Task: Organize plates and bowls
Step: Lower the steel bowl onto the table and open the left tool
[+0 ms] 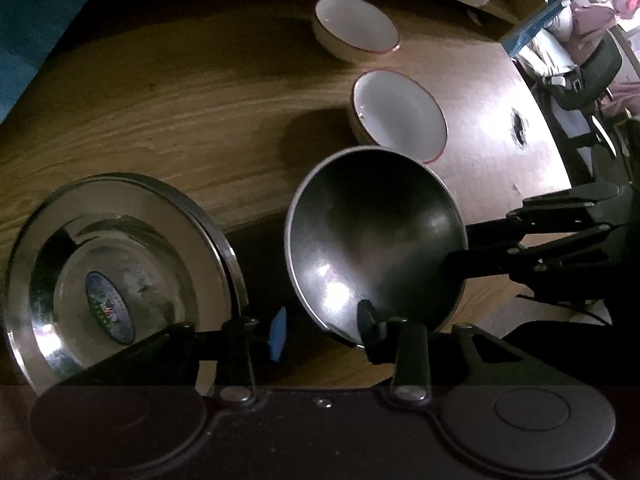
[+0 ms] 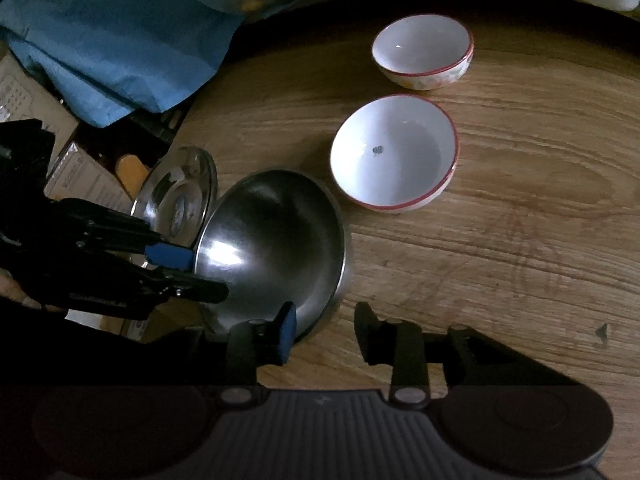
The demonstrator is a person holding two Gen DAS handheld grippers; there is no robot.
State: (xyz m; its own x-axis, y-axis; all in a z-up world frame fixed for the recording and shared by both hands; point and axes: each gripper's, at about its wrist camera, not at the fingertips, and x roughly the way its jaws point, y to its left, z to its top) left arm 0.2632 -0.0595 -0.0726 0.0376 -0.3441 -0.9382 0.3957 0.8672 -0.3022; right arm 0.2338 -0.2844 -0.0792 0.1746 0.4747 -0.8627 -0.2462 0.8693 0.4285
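Both claws straddle the steel bowl's (image 1: 374, 236) rim, left claw (image 1: 324, 326) and right claw (image 2: 326, 330) seemingly released. Beyond them, two white bowls (image 2: 394, 152) sit unstacked on the bench (image 2: 520, 240); steel plate (image 1: 116, 276) alongside remains.

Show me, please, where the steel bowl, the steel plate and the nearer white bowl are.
steel bowl (image 1: 372, 236): left wrist view, inner wall.
steel plate (image 1: 132, 200): left wrist view, upper flat rim.
nearer white bowl (image 2: 400, 160): right wrist view, inside bottom.
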